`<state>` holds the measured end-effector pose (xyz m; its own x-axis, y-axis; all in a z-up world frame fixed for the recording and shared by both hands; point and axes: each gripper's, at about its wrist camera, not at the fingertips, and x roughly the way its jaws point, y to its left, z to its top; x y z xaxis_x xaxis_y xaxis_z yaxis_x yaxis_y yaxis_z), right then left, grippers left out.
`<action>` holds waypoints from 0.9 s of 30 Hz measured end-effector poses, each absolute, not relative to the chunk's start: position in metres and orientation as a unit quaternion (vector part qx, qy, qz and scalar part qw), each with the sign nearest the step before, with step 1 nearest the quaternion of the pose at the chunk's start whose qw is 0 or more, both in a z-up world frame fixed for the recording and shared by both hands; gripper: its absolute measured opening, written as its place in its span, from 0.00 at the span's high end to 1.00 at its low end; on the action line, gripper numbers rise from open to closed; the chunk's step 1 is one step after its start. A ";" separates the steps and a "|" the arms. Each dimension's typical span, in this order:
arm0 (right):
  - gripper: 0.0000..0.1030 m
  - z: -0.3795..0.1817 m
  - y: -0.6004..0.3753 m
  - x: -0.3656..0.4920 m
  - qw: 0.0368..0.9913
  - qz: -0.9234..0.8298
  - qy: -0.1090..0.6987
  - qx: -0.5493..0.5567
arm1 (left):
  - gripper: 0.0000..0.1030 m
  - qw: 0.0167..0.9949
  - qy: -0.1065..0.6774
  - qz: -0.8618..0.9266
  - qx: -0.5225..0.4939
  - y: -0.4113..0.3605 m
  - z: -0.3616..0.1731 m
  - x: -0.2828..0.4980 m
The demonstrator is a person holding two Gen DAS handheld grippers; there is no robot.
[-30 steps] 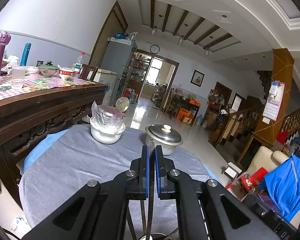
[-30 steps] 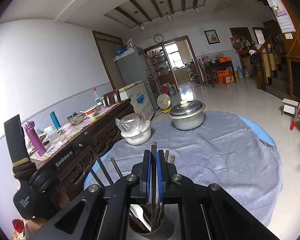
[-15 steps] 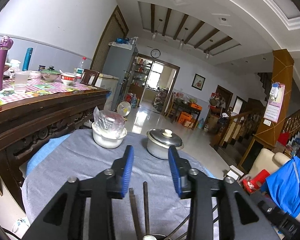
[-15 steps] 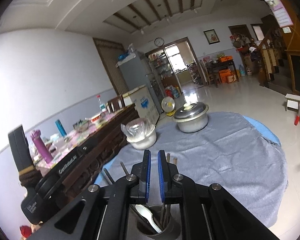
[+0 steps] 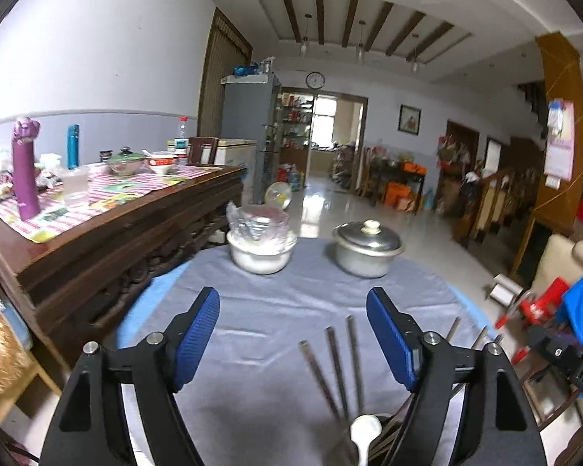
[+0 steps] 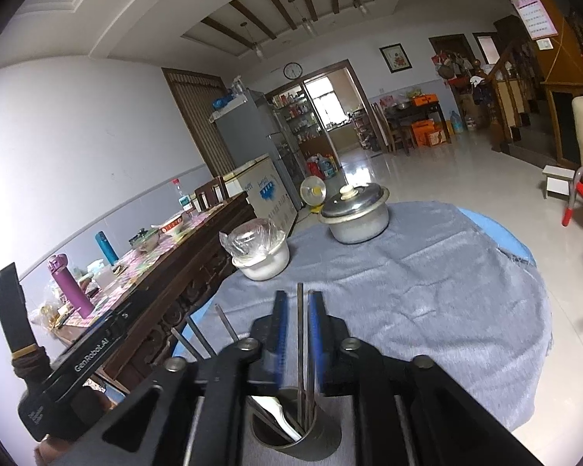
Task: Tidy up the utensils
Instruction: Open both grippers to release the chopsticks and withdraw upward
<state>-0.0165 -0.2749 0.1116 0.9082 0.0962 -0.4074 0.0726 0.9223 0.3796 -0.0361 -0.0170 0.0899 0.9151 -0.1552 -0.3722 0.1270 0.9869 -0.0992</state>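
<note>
Steel chopsticks (image 5: 348, 365) stand bundled with a white plastic spoon (image 5: 363, 433) in a round grey metal utensil cup (image 6: 297, 433) at the near edge of a round table under a grey cloth (image 6: 427, 283). Directly above the cup, the right gripper (image 6: 300, 334) points level across the table with its blue-padded fingers (image 6: 316, 334) nearly together, a single thin metal chopstick (image 6: 300, 341) upright in the narrow gap; whether the pads actually pinch it cannot be told. The left gripper (image 5: 293, 336) hovers over the same cup from the left side, tipped slightly downward, its jaws spread wide and grasping nothing, with the chopstick tops rising between the two blue pads (image 5: 198, 334). In the right wrist view its black body, marked GenRobot.AI, crosses the lower left corner. Farther across the cloth sit a white bowl covered with clear plastic wrap (image 5: 261, 248) and, beside it, a lidded aluminium pot with a pale knob (image 5: 366, 248), well apart from the cup. To the left, a dark carved wooden sideboard (image 5: 109, 244) carries a purple bottle (image 5: 25, 171), a teal flask and dishes.
</note>
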 end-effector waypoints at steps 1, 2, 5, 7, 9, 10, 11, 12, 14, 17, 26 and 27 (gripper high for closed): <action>0.71 0.111 -0.274 -0.016 0.956 0.005 0.216 0.198 | 0.22 0.977 0.197 -0.069 -0.030 -0.017 0.090 -0.036; 0.66 0.111 -0.272 -0.017 0.956 0.004 0.216 0.198 | 0.22 0.977 0.202 -0.066 -0.023 -0.017 0.091 -0.037; 0.64 0.113 -0.268 -0.021 0.958 -0.001 0.216 0.190 | 0.21 0.976 0.209 -0.056 0.004 -0.019 0.093 -0.043; 0.64 0.115 -0.265 -0.025 0.959 -0.003 0.216 0.186 | 0.20 0.976 0.210 -0.049 0.014 -0.019 0.093 -0.047; 0.58 0.118 -0.262 -0.031 0.959 -0.005 0.214 0.184 | 0.19 0.976 0.213 -0.048 0.017 -0.017 0.094 -0.051; 0.54 0.119 -0.261 -0.035 0.960 -0.007 0.212 0.182 | 0.18 0.976 0.214 -0.047 0.016 -0.015 0.094 -0.054; 0.52 0.120 -0.260 -0.038 0.961 -0.009 0.210 0.180 | 0.17 0.976 0.214 -0.044 0.014 -0.013 0.094 -0.057; 0.52 0.121 -0.257 -0.042 0.962 -0.012 0.208 0.176 | 0.16 0.976 0.214 -0.042 0.014 -0.012 0.094 -0.058; 0.52 0.122 -0.254 -0.047 0.963 -0.017 0.210 0.169 | 0.15 0.976 0.214 -0.036 0.015 -0.009 0.095 -0.063; 0.49 0.120 -0.250 -0.054 0.961 -0.025 0.222 0.165 | 0.15 0.976 0.216 -0.029 0.017 -0.006 0.096 -0.070; 0.40 0.105 -0.239 -0.071 0.947 -0.047 0.276 0.155 | 0.09 0.977 0.211 -0.015 0.039 -0.002 0.100 -0.099; 0.40 0.103 -0.238 -0.074 0.946 -0.046 0.282 0.154 | 0.09 0.976 0.211 -0.014 0.043 -0.002 0.102 -0.102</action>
<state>-0.0738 -0.2375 0.1031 0.8362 -0.0001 -0.5484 0.1741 0.9483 0.2653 -0.1016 -0.0020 0.1017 0.9106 -0.0086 -0.4132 0.0449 0.9959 0.0783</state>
